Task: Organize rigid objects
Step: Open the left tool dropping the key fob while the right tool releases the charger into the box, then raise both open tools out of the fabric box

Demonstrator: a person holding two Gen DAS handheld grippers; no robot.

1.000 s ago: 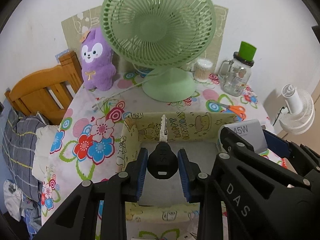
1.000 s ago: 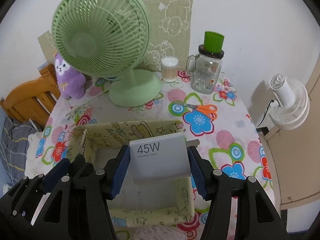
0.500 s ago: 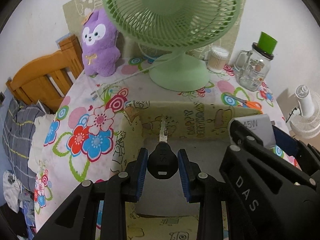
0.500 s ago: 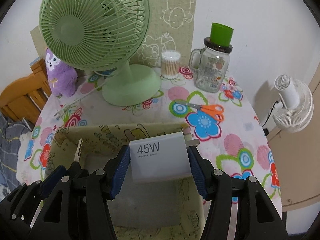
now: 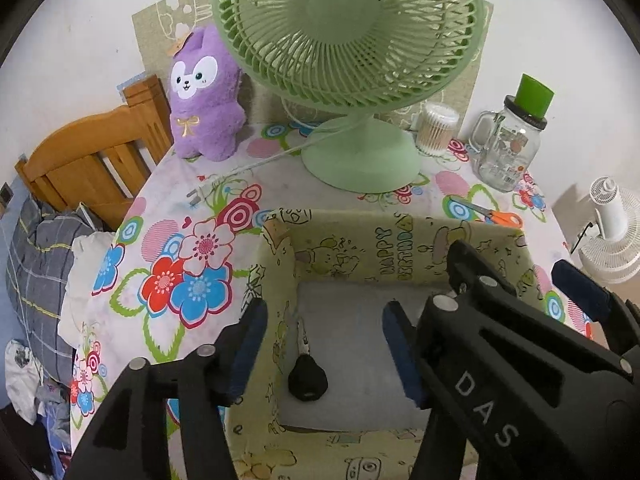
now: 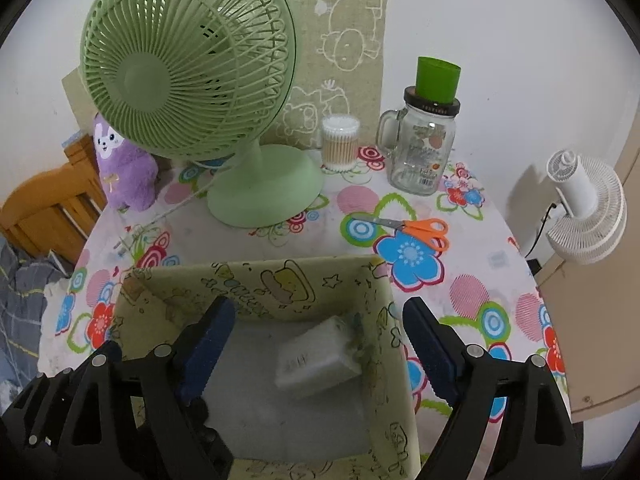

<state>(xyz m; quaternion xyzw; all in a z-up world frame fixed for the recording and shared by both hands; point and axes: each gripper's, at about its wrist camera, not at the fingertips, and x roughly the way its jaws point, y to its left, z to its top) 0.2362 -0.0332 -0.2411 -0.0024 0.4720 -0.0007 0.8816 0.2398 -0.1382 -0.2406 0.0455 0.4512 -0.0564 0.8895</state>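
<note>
Floral cloth point(image 5: 192, 264) covers the table, green fan point(image 5: 352, 40) at the back, and both claws hang over the yellow box point(image 5: 400, 236) up front. Left claw point(image 5: 320, 344) is spread wide and empty; the key point(image 5: 306, 372) lies on the box floor right against the left wall, blade pointing away. Right claw point(image 6: 316, 352) is released too, with the white charger point(image 6: 316, 356) on the floor below, tucked into the far right corner and touching that wall. It looks blurred, so it may not be settled. Both items are in, then. The smart play now, I'd say, is lifting each claw straight up, fingers kept apart, so neither pad clips a soft box wall or drags an item. Scissors point(image 6: 416, 230) sit beyond the box, and look like a fair next pick.
</note>
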